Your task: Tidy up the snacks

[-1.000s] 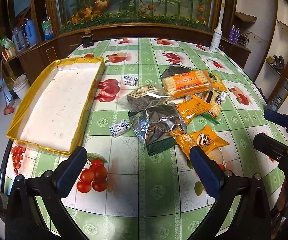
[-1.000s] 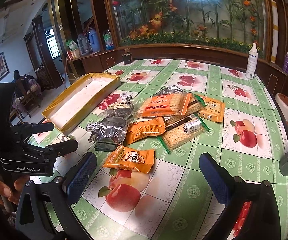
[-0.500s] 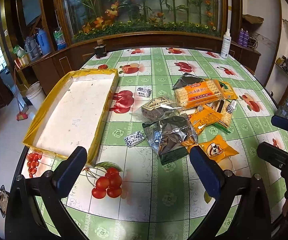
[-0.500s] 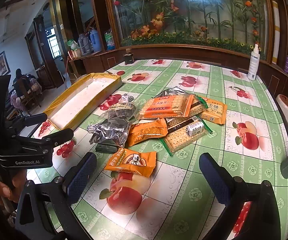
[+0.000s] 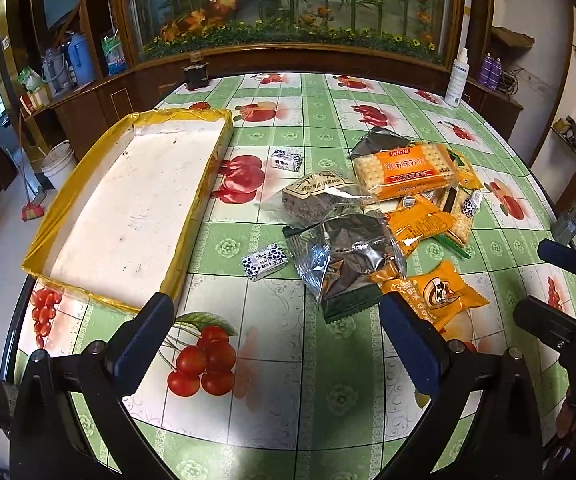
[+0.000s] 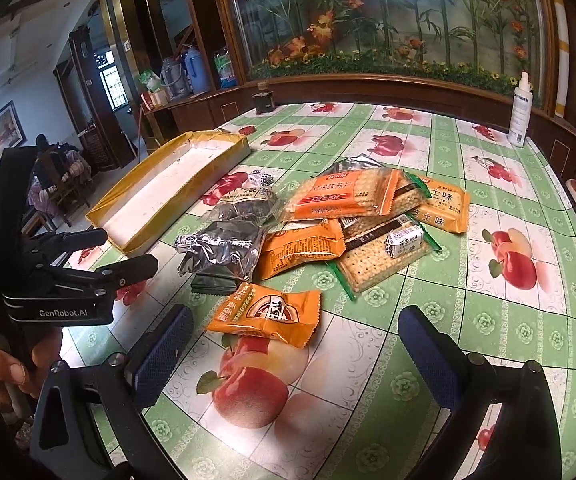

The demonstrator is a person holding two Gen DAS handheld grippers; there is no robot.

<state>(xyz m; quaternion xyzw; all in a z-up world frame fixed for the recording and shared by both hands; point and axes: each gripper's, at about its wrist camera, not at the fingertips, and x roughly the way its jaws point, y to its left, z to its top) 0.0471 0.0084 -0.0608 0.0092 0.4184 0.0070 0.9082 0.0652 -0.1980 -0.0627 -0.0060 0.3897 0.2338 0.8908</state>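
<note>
A pile of snack packets lies mid-table: an orange cracker pack (image 5: 406, 170) (image 6: 344, 194), a silver foil bag (image 5: 348, 256) (image 6: 220, 250), a dark seed bag (image 5: 320, 196), a small orange packet (image 5: 436, 294) (image 6: 268, 314), and two small wrapped candies (image 5: 266, 261) (image 5: 287, 159). An empty yellow-rimmed tray (image 5: 204, 184) (image 6: 224, 160) sits to the left. My left gripper (image 5: 276, 344) hovers open over the near table edge, holding nothing. My right gripper (image 6: 294, 354) is open just short of the small orange packet, nothing between its fingers.
A white spray bottle (image 5: 458, 78) (image 6: 521, 110) stands at the table's far right edge, a dark cup (image 5: 196, 76) at the far edge. The left gripper body (image 6: 48, 280) and a hand (image 6: 12, 364) show at left in the right wrist view. Wooden cabinets ring the table.
The left gripper has pulled back and risen, so the tray and snacks sit farther off. The right gripper has drifted slightly closer to the small orange packet. Both stay open.
</note>
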